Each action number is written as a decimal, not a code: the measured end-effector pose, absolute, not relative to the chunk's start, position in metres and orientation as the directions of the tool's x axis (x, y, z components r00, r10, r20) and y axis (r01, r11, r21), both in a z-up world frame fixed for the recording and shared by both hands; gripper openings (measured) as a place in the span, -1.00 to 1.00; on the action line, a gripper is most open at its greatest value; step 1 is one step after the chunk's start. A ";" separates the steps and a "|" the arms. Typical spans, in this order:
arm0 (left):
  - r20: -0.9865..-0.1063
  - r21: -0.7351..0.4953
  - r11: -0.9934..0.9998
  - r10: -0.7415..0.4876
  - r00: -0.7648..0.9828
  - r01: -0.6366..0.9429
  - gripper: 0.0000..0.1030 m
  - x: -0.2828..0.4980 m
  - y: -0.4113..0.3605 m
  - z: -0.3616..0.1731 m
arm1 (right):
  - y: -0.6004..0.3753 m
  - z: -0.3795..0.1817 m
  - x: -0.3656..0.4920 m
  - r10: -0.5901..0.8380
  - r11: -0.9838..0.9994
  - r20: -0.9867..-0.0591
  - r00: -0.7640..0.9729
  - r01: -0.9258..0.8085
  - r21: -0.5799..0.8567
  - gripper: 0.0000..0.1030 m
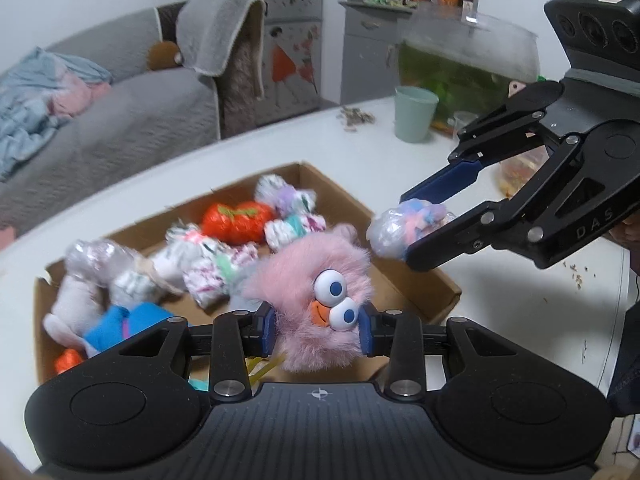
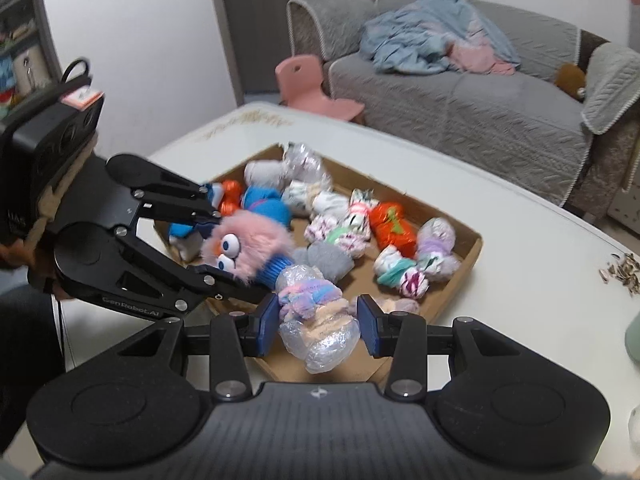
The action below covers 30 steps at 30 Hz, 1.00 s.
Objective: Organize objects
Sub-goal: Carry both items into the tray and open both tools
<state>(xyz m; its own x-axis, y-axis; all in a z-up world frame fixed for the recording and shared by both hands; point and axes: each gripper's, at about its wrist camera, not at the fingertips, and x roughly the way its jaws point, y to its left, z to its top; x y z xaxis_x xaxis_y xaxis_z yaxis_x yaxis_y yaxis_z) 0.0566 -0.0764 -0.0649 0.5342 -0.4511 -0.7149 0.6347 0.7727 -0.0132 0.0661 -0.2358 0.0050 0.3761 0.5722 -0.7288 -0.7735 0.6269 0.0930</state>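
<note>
Two toys are in my grip above an open cardboard box (image 1: pixel 404 284). My left fingers (image 1: pixel 318 330) are clamped on a pink furry toy (image 1: pixel 312 280) with big googly eyes and an orange beak. My right fingers (image 2: pixel 318 326) are clamped on a plastic-wrapped bundle (image 2: pixel 316 320) of pastel pink, blue and cream fluff. Both toys hang over the box's near edge, close beside each other.

Inside the box lie many wrapped bundles, among them an orange pumpkin-shaped one (image 1: pixel 236 220), a blue plush toy (image 1: pixel 120 328), and a grey soft piece (image 2: pixel 328 260) just beyond my right-hand bundle.

The box sits on a white table (image 2: pixel 540 280). On the table, beyond the box, stand a pale green cup (image 1: pixel 414 114) and a fish tank (image 1: pixel 468 64), with scattered seed husks (image 2: pixel 624 272) nearby. Past the table are a grey sofa (image 2: pixel 480 96) heaped with blue and pink clothes, and a small pink chair (image 2: pixel 312 88).
</note>
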 end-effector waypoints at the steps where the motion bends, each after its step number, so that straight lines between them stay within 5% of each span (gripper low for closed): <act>1: -0.723 -0.023 0.768 -0.454 0.520 0.640 -0.14 0.059 -0.077 -0.068 | -0.235 0.003 0.066 0.564 0.624 -0.737 0.372 -0.777 0.084 -0.24; 30: -0.810 0.029 0.764 -0.360 0.463 0.644 -0.12 0.076 -0.081 -0.116 | -0.208 -0.050 0.087 0.439 0.523 -0.863 0.252 -0.852 0.017 -0.24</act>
